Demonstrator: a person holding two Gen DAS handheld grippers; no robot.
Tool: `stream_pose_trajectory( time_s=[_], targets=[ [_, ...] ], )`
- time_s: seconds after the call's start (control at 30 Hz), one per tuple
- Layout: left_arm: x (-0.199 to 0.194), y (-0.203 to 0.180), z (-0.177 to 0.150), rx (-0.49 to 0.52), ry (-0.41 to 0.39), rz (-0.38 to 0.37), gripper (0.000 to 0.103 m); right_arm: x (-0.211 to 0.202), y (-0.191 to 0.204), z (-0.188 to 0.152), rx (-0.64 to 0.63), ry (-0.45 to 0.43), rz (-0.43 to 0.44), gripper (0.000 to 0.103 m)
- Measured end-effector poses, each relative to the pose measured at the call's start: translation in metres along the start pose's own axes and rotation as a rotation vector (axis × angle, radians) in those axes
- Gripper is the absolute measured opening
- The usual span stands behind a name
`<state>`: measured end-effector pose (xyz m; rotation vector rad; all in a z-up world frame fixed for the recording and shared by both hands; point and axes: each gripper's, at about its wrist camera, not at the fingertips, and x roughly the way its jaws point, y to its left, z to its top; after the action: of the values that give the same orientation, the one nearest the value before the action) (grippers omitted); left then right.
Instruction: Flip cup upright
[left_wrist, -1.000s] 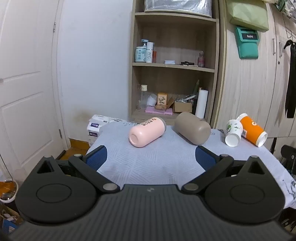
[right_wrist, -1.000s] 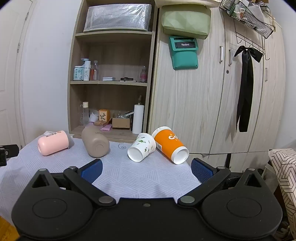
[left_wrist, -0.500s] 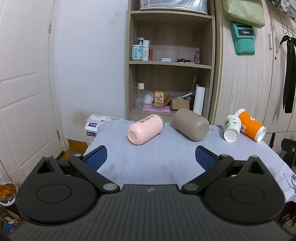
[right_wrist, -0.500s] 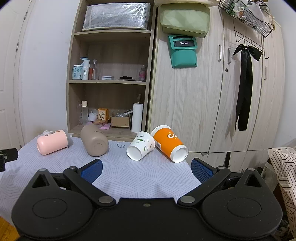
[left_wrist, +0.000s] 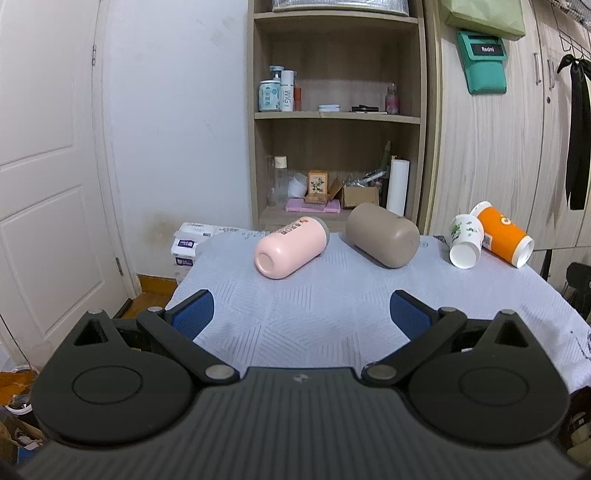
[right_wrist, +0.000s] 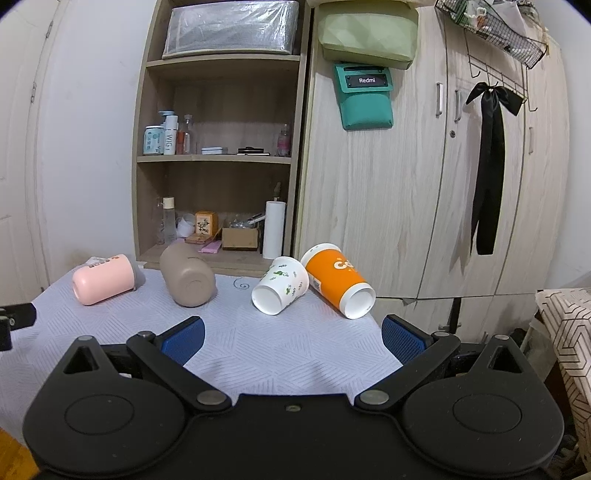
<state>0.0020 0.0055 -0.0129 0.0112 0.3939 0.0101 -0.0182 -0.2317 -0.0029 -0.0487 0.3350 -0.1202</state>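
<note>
I see four cups lying on their sides on the table (left_wrist: 332, 317): pink cup (left_wrist: 291, 246), tan cup (left_wrist: 382, 235), white cup (right_wrist: 280, 290) touching orange cup (right_wrist: 338, 286). My left gripper (left_wrist: 301, 312) and right gripper (right_wrist: 291, 338) have jaws apart, empty, short of the cups.

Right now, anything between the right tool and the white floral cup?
Nothing. In the right wrist view only bare blue-grey tablecloth lies between the open right tool and the white floral cup, which lies on its side, mouth toward the camera.
</note>
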Motion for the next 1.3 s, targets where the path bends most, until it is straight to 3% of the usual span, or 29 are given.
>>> stream_pose_trajectory(
  time_s=[1.3],
  targets=[
    [0.0017,-0.0003,-0.0044,0.004,0.027,0.004,0.103,-0.0006,0.0034,-0.0003,-0.016,0.006,0.000,0.103]
  ],
)
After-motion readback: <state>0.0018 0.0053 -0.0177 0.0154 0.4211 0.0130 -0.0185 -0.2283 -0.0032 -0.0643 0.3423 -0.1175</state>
